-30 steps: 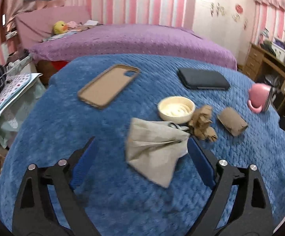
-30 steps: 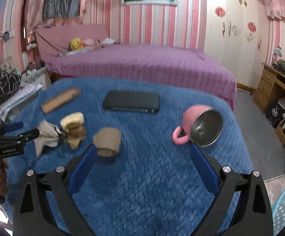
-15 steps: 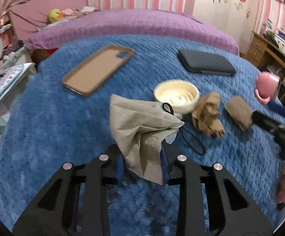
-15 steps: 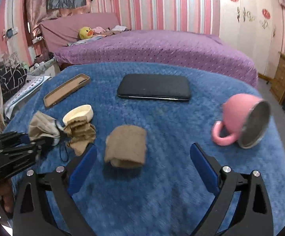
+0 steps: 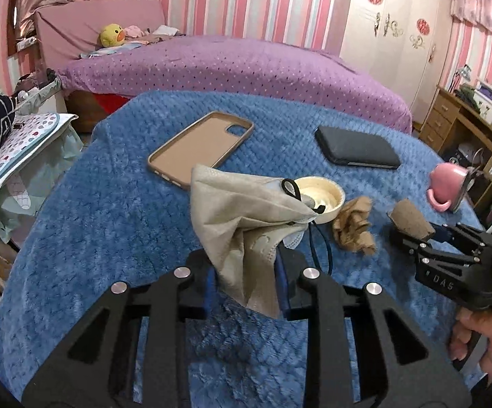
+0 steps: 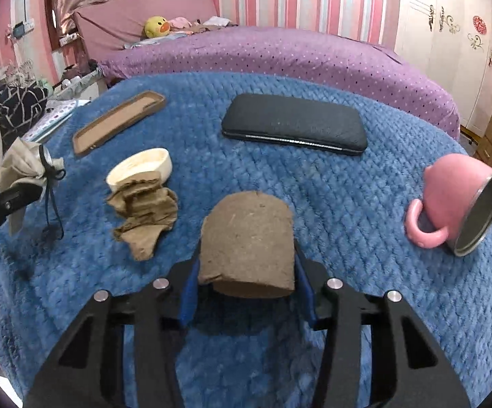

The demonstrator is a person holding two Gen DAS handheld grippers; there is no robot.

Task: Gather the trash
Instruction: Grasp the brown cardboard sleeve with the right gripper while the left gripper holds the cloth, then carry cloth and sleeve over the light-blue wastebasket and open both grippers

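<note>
Two pieces of trash are in hand. A used face mask (image 5: 246,224), beige with dark ear loops, hangs bunched from the left gripper (image 5: 246,282), whose jaws are pressed together on its lower folds; the rest of it rises clear of the blue quilted cover (image 5: 110,238), and one loop trails down toward the cover. A brown paper cup (image 6: 249,248), lying on its side, is pinched across its width by the jaws of the right gripper (image 6: 246,289), which stand only as far apart as the flattened cup allows. Both grips take the item at its near end, presumably so each piece can be carried off without a second grasp. A crumpled brown paper (image 6: 144,210) lies between the two grippers, touching a shallow cream dish (image 6: 140,168); it appears to be the remaining trash. Farther out rest a tan phone case (image 5: 201,146), a black phone (image 6: 293,125) and a tipped pink mug (image 6: 450,200), likely items to keep. No bin is identifiable.
</note>
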